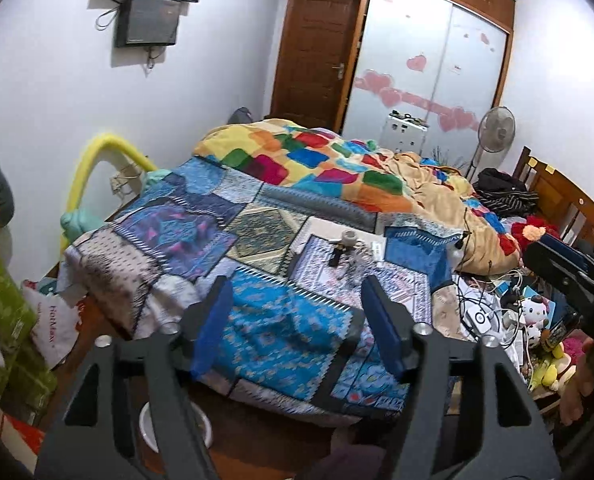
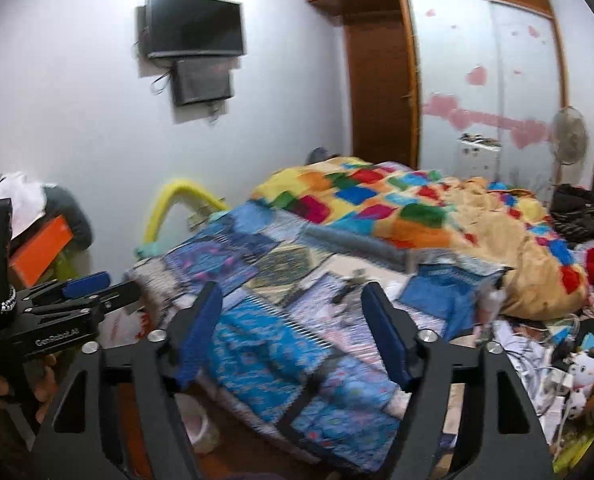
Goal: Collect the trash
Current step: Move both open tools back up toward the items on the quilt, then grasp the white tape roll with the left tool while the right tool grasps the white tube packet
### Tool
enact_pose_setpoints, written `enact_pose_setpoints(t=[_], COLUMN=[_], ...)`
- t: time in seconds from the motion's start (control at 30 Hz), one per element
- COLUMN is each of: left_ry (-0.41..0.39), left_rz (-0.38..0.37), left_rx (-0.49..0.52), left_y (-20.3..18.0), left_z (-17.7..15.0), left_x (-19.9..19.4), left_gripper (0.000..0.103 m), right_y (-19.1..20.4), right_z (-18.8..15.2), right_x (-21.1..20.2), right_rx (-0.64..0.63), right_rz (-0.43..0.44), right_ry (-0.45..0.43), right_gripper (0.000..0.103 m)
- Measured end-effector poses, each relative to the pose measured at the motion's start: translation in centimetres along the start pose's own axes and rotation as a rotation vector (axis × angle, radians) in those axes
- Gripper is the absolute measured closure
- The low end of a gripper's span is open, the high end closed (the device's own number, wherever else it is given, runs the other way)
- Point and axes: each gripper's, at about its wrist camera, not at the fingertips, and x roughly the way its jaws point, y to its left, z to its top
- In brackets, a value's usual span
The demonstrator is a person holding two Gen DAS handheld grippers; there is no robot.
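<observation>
My left gripper point(image 1: 295, 280) hangs open over the foot of a bed, with nothing between its blue pads point(image 1: 211, 322). My right gripper point(image 2: 292, 286) is open too and holds nothing. Each shows at the edge of the other's view: the right gripper point(image 1: 569, 276) at the far right, the left gripper point(image 2: 77, 292) at the left, held by a hand. On the patchwork quilt point(image 1: 177, 232) ahead lie small loose items: a pale roll point(image 1: 349, 237), a dark stick-like thing point(image 1: 334, 259) and a tangle of white bits point(image 1: 361, 258). What they are is too small to tell.
A colourful blanket point(image 1: 317, 160) is bunched up at the head of the bed. Cables and a plush toy point(image 1: 535, 312) crowd the right side. On the floor to the left are a white plastic bag point(image 1: 55, 328), green boxes point(image 1: 1, 320) and a white bowl point(image 1: 149, 428).
</observation>
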Motion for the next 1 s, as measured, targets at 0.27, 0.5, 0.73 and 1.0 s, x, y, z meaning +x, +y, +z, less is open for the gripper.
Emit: enact_pose_setpoints(t=[0.27,0.5,0.73,1.0], left_ry=[0.056,0.103,0.149,0.216], left_rz=[-0.049,-0.071,-0.095,-0.119], left_rx=[0.04,0.074,0.084,0.069], left_y=[-3.7,-5.8,-6.5,-6.4], left_z=[1.4,2.7,4.0,5.0], left_x=[5.4,11.1,17.7,27.1], left_gripper=[0.031,0.031,0.031,0.031], right_y=[-5.7,-9.7,-13.2,-16.9], right_z=[-0.2,-1.1,-2.0,-3.9], right_x=[1.8,5.3,10.6,18.9], right_rx=[0.043,0.091,0.129,0.224], right_rz=[-0.124,-0.184,-0.232,-0.206], right_ry=[0.025,0.09,0.168,0.3], right_gripper=[0.031,0.031,0.031,0.031])
